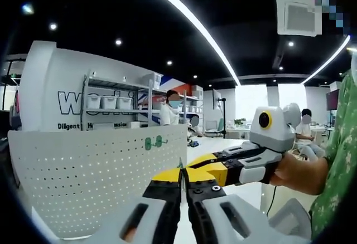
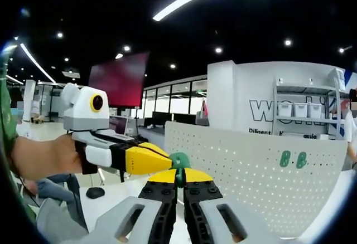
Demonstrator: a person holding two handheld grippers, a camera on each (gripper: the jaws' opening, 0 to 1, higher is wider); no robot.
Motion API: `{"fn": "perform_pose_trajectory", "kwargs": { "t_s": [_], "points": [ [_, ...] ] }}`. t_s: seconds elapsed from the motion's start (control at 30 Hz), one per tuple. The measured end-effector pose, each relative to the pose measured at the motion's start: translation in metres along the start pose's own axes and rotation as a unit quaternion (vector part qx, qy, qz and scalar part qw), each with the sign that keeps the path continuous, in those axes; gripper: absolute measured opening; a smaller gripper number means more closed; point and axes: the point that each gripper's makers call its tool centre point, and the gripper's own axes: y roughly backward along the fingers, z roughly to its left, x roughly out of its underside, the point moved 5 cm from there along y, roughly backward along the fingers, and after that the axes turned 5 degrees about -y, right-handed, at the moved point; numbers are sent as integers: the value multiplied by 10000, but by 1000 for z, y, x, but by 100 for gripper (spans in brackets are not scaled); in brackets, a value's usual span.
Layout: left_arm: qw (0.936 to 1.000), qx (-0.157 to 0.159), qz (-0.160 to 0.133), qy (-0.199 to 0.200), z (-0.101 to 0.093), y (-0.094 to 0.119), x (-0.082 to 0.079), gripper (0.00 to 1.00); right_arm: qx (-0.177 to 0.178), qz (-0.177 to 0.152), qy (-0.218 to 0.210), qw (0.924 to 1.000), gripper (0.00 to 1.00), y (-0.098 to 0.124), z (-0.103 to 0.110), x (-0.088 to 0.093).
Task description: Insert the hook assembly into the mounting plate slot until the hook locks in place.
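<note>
A white perforated mounting plate (image 1: 83,171) (image 2: 251,166) stands upright with two green hooks (image 1: 155,142) (image 2: 293,159) fixed near its top. In the right gripper view my right gripper (image 2: 178,176) is shut on the stem of a green hook (image 2: 179,160). The yellow tips of the left gripper (image 2: 169,163) come in from the left and touch its head. In the left gripper view my left gripper (image 1: 183,172) is shut, with a thin green sliver of the hook (image 1: 179,165) at its tips. The right gripper (image 1: 193,163) meets it from the right. Both grippers are in front of the plate, apart from it.
A shelf with white bins (image 1: 111,102) (image 2: 301,109) stands behind the plate, and people stand near it. A person's hand (image 1: 301,171) (image 2: 39,157) holds each gripper. A red screen (image 2: 117,79) hangs at the back left. A dark mouse (image 2: 96,192) lies on the white table.
</note>
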Motion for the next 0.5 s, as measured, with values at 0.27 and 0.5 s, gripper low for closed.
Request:
{"fn": "perform_pose_trajectory", "kwargs": {
  "t_s": [0.27,0.5],
  "points": [
    [9999,0,-62,-119,1,-2,0,4,50,-103,-76,9999,1,0,-2,-2],
    [9999,-49,-85,-142,2,-3,2,14,116,-124,-109,9998,1,1,-6,-1]
  ]
}}
